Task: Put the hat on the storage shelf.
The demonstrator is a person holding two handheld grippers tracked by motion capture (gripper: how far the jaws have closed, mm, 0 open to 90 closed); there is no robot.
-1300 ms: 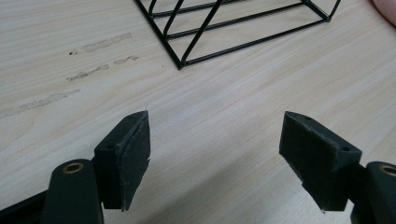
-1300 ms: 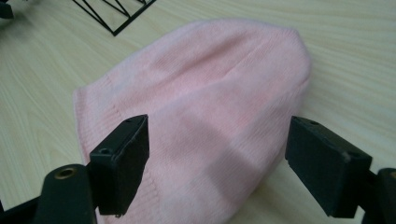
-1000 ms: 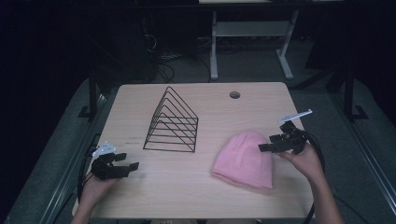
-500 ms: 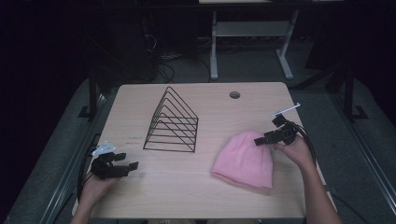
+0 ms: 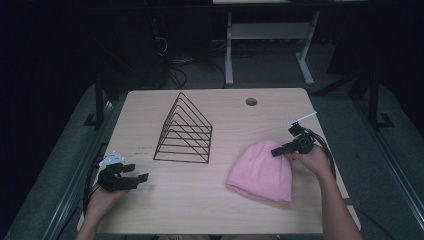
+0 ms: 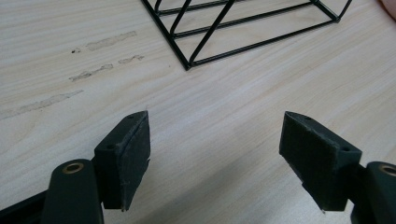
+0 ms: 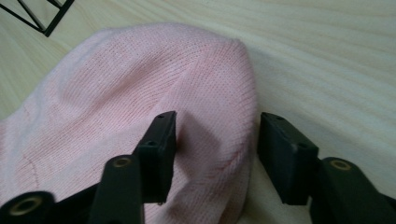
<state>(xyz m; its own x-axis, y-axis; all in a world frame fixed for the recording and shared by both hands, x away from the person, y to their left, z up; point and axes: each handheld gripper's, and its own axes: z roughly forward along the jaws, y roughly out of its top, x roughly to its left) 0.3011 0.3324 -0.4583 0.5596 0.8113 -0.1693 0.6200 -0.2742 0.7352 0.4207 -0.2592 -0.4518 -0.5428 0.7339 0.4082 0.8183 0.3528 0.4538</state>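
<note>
A pink knit hat (image 5: 260, 172) lies flat on the right half of the wooden table (image 5: 200, 205). My right gripper (image 5: 276, 150) sits low at the hat's far rounded end. In the right gripper view its jaws have just been closing around a fold of the hat (image 7: 116, 107): one pad rests on the knit, while a thin gap remains at the other, so my right gripper (image 7: 217, 149) is still open. My left gripper (image 5: 137, 171) rests at the table's near left, open and holding nothing (image 6: 215, 158). A black wire rack (image 5: 185, 130) stands between them.
The wire rack's corner (image 6: 243, 28) lies just ahead of my left gripper. Faint tape marks (image 6: 93, 44) streak the wood beside it. A cable hole (image 5: 251, 101) sits near the table's far edge. A white desk frame (image 5: 265, 40) stands behind the table.
My right gripper has moved left and down from beside the hat onto its far end, and its jaws have narrowed around the knit. The left gripper has stayed put.
</note>
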